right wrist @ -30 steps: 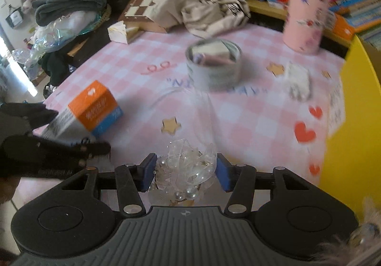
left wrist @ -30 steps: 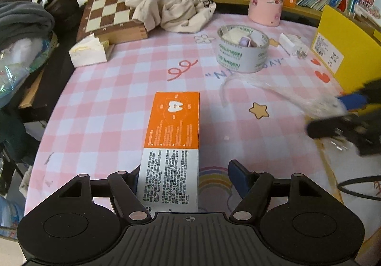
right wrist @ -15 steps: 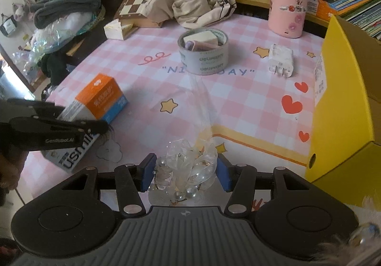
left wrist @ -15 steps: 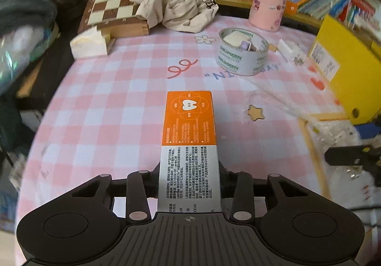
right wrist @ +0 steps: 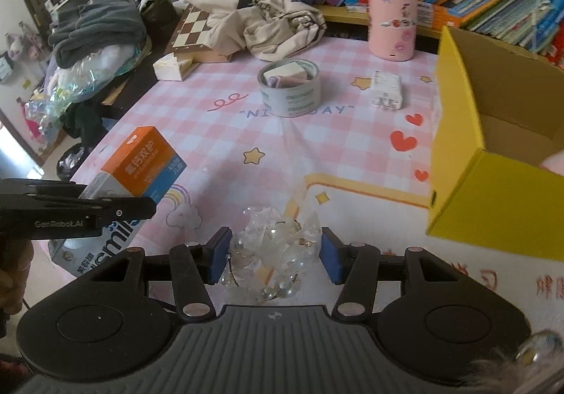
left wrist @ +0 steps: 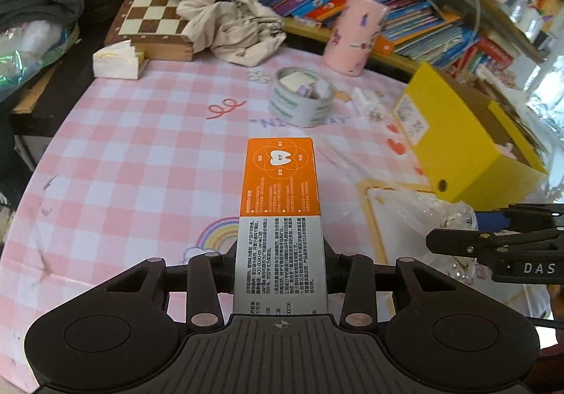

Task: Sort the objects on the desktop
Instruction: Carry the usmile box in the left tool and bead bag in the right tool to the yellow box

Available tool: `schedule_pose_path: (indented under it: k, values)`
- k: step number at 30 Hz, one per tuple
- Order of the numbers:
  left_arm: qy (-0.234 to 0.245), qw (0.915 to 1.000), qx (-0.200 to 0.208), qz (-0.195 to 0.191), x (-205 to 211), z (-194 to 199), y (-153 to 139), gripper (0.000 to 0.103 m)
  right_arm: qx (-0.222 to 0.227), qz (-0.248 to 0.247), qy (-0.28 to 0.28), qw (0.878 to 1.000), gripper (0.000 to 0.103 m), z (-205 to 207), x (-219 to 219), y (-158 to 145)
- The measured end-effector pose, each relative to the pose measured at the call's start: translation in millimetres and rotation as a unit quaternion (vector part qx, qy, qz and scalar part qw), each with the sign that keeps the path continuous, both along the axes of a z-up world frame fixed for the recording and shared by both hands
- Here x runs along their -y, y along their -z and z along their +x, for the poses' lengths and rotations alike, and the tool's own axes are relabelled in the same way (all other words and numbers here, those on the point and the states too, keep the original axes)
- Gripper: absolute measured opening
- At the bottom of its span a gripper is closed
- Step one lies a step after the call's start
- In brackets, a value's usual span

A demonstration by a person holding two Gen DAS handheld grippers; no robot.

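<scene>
Now both tools carry loads near the yellow box (right wrist: 469, 161): left tool (left wrist: 280, 267) pinches the toothpaste carton (left wrist: 280, 203), right tool (right wrist: 275, 249) pinches the clear bag (right wrist: 278, 246). Tape roll (right wrist: 289, 91) and charger (right wrist: 386, 89) wait beyond it.

Between our left jaws sits the carton (left wrist: 280, 214); ahead of them the tape roll (left wrist: 300, 101), the box (left wrist: 458, 136) to their right. Between our right jaws sits the beaded bag (right wrist: 273, 247); the charger (right wrist: 386, 90) lies ahead.
</scene>
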State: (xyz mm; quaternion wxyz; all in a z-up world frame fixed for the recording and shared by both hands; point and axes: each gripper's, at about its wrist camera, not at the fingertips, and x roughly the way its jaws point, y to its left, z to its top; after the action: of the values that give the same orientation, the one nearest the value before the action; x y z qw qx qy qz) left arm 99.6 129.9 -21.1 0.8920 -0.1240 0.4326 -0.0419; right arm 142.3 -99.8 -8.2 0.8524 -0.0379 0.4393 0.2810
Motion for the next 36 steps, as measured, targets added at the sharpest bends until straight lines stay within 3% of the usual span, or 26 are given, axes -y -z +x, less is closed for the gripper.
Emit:
schedule_pose_path:
  k: [15,27,36]
  values:
    - [0.095,0.9946,0.037,-0.02,36,-23,-11,0.038,0.031,-0.01,0.105,0.994,0.051,-68,44,-18]
    - [0.19,0.9802,0.054,-0.022,86,-24,-18,0.038,0.039,0.001,0.205,0.978,0.051,-100,96,-22]
    - [0.235,0.9698,0.061,-0.021,130,-14,-22,0.038,0.04,-0.001,0.231,0.972,0.051,-96,131,-22]
